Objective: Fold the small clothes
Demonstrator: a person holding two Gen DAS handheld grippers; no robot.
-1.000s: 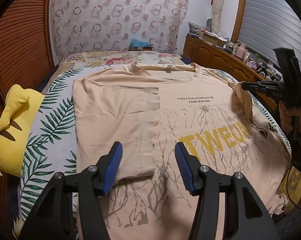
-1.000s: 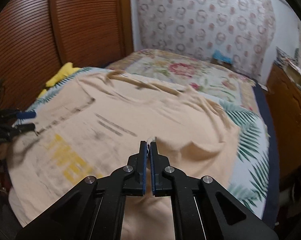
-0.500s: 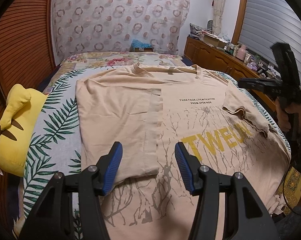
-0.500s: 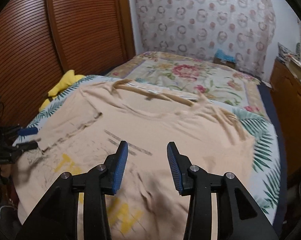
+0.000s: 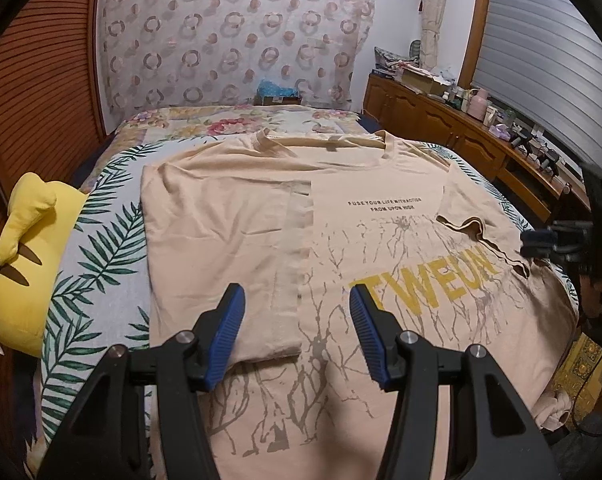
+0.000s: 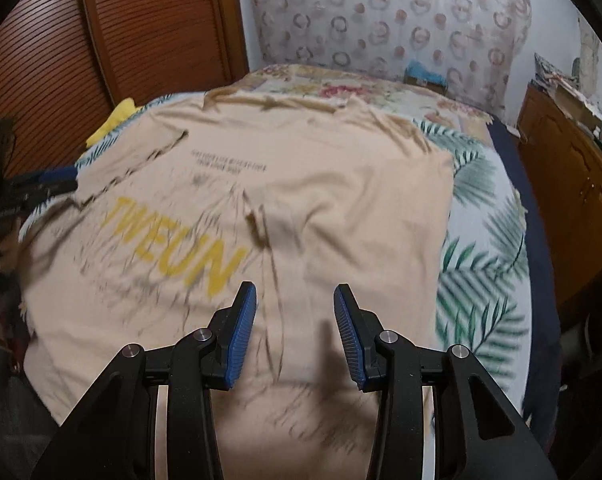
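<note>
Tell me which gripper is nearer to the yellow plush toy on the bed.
Left. The left gripper hangs over the shirt's folded side, next to the yellow plush toy. The right gripper is over the opposite side, beyond the yellow lettering.

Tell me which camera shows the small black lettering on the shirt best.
The left wrist view: the small black lettering on the t-shirt is sharp there. The right wrist view shows the same lines only as a motion-blurred smear.

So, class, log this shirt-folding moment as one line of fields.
stage: side folds | T-shirt: flat on bed, both sides folded in | left hand-held gripper: open, empty | right hand-held gripper: open, empty
</note>
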